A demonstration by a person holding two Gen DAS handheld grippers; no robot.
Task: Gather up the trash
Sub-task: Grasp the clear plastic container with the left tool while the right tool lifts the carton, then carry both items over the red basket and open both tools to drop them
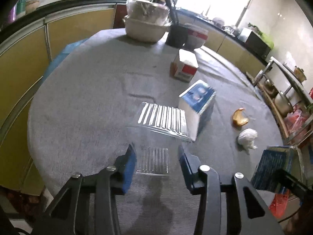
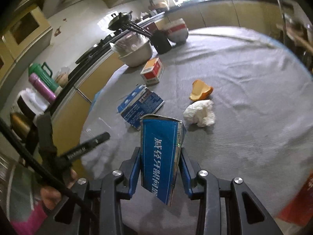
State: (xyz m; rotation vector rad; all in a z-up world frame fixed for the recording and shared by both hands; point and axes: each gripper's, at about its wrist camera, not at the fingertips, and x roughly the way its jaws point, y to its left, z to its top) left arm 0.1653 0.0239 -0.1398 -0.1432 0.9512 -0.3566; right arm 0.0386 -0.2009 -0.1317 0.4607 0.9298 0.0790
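In the left wrist view my left gripper (image 1: 156,154) points down at the grey-clothed table (image 1: 88,98). A clear ribbed plastic clamshell (image 1: 153,161) lies between its blue pads, the lid (image 1: 162,119) raised behind. A gap shows beside the right pad, so the gripper is open. My right gripper (image 2: 160,156) is shut on a blue carton (image 2: 160,137), held upright above the table; this carton (image 1: 272,168) also shows at the lower right of the left view. On the cloth lie an orange peel (image 2: 201,90) and a crumpled white wad (image 2: 200,112).
A torn blue box (image 2: 140,103) and a red-and-white box (image 2: 152,70) lie mid-table. Stacked bowls (image 1: 144,25), a black utensil holder (image 1: 177,35) and a red-and-white bowl (image 1: 195,37) stand at the far edge. A red bag (image 1: 277,205) hangs beside the table.
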